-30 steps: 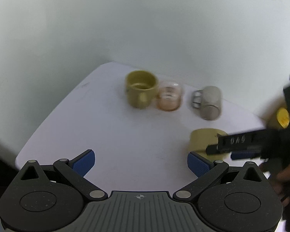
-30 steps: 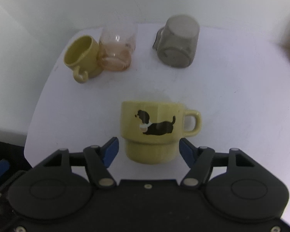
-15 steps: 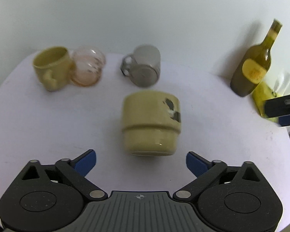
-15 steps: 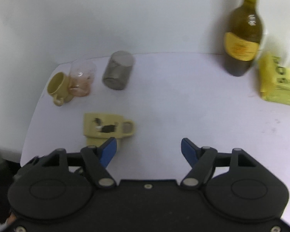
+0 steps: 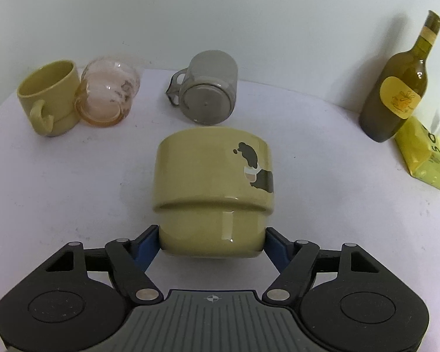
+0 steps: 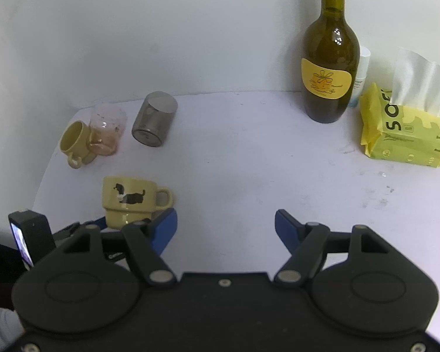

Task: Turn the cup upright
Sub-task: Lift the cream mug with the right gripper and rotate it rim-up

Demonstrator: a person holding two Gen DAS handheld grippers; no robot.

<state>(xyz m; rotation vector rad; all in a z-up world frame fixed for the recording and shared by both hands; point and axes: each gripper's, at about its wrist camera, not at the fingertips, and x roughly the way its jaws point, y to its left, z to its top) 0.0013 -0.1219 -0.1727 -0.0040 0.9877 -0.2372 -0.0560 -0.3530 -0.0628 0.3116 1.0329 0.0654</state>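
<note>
Jaws of left gripper [image 5: 211, 242] flank mug [image 5: 212, 190]

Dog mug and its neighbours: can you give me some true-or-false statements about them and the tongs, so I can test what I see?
1. The left tongs grip the dog mug at its narrow end. True.
2. The right tongs hold the wine bottle. False: they are open and empty.
3. The bottle stands upright beside the yellow tissue pack. True.
4. The pink glass sits far from the plain yellow mug. False: they are side by side.
5. The dog mug has no handle. False: its handle shows in the right wrist view.
</note>
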